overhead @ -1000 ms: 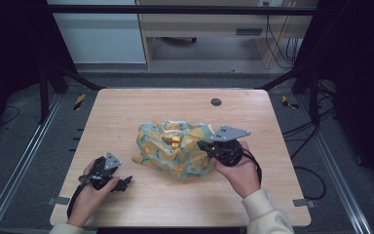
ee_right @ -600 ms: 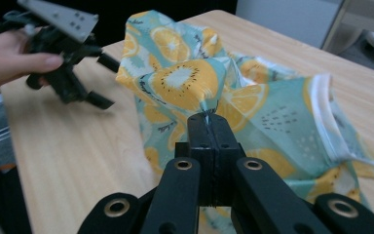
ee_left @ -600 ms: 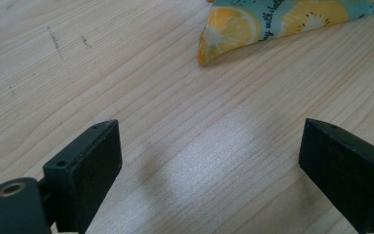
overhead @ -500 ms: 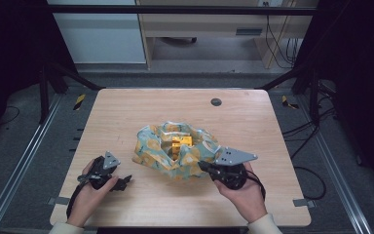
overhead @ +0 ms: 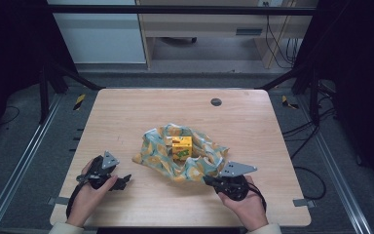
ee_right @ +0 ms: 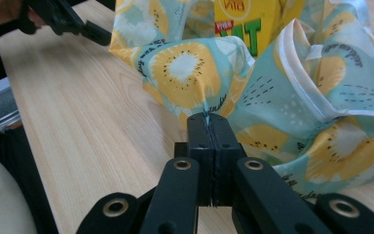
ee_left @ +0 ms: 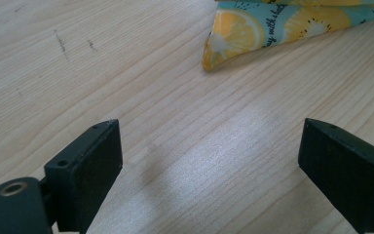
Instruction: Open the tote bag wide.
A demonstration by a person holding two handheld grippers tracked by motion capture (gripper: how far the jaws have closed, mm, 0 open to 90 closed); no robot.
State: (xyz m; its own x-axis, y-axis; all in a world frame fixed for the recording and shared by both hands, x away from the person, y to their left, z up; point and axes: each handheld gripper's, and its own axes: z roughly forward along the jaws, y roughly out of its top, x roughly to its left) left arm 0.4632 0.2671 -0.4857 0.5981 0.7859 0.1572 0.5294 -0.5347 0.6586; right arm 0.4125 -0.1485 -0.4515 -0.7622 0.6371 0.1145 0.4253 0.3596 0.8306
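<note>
In the middle of the high view, a little below centre, a fruit-print cloth (overhead: 190, 158) lies crumpled on the wooden surface (overhead: 126, 117), bunched up around a small yellow box (overhead: 181, 147) that stands in its folds. At the lower right of that view the right hand-held gripper (overhead: 210, 181) sits at the cloth's near edge, gripped by a hand (overhead: 243, 202) coming in from the bottom. The right gripper view shows its two black jaws pressed together with a thin fold of the cloth (ee_right: 282, 97) pinched between them, the fabric rising from the tips toward the yellow box (ee_right: 246, 22) at the top of the frame. At the lower left of the high view the left hand-held gripper (overhead: 124, 181) rests low over bare wood, well apart from the cloth. In the left gripper view its jaws stand wide apart with nothing between them, and a corner of the cloth (ee_left: 253, 34) lies at the upper right of that frame.
</note>
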